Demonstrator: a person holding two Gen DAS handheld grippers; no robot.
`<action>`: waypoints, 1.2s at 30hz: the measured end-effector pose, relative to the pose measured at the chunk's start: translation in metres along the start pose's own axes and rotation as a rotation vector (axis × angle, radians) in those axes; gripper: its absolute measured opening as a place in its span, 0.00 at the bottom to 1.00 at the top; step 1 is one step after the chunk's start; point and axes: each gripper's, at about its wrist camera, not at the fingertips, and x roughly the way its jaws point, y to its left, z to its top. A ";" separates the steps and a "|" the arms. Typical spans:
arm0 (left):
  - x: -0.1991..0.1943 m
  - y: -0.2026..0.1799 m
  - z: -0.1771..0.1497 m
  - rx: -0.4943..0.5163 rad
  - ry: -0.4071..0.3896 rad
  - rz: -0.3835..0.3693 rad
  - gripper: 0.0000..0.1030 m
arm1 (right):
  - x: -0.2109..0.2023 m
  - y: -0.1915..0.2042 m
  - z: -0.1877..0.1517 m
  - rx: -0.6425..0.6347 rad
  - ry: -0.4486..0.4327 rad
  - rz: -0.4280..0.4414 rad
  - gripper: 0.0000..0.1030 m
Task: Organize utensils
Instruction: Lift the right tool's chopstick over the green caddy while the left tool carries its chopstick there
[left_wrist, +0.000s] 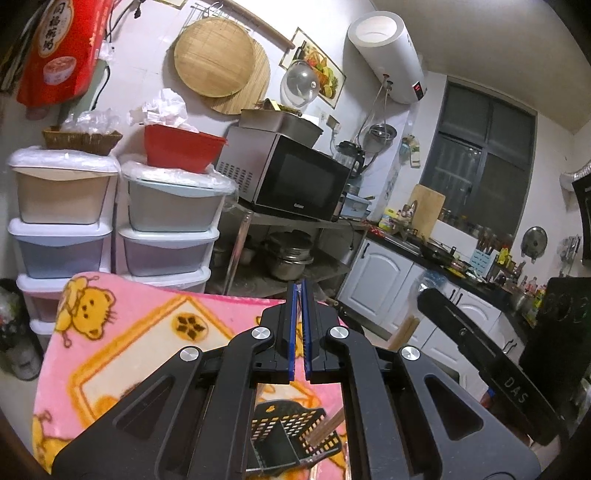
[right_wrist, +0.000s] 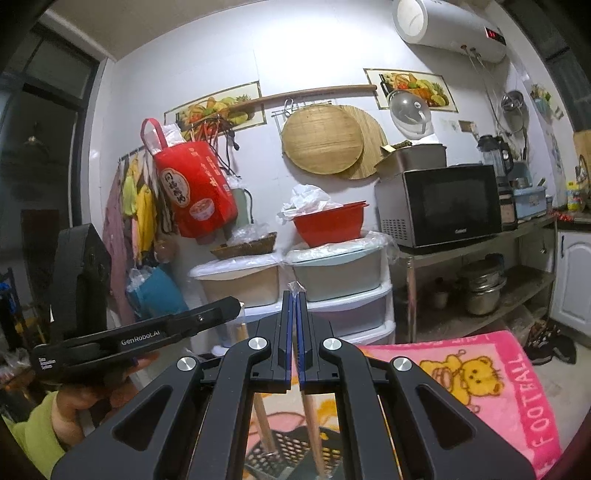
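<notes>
A black perforated utensil holder (left_wrist: 275, 430) (right_wrist: 291, 448) stands on a pink bear-print blanket (left_wrist: 147, 332) (right_wrist: 480, 369), seen below both grippers through their frames. Wooden chopsticks (left_wrist: 325, 428) (right_wrist: 313, 424) stand in it. My left gripper (left_wrist: 299, 286) (right_wrist: 236, 304) hovers above the holder, blue pads pressed together with nothing between them. My right gripper (right_wrist: 294, 295) (left_wrist: 424, 295) is also shut above the holder. A tiny clear sliver shows at its tip; I cannot tell if it is pinched. A hand (right_wrist: 74, 406) with a yellow-green sleeve holds the left gripper.
Stacked plastic drawers (left_wrist: 62, 240) (right_wrist: 332, 295) topped by a red basin (left_wrist: 181, 147) stand beyond the blanket. A microwave (left_wrist: 295, 181) (right_wrist: 443, 203) sits on a metal rack with pots (left_wrist: 291, 254). White cabinets (left_wrist: 380, 280) and a cluttered counter run along the right.
</notes>
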 end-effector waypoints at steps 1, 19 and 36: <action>0.002 0.000 -0.002 0.003 -0.002 0.004 0.01 | 0.000 0.000 -0.003 -0.011 -0.007 -0.005 0.02; 0.018 0.012 -0.053 0.032 -0.004 0.034 0.01 | 0.009 -0.032 -0.052 0.084 0.016 -0.067 0.02; 0.025 0.031 -0.080 0.000 0.033 0.030 0.01 | 0.015 -0.048 -0.085 0.155 0.054 -0.114 0.03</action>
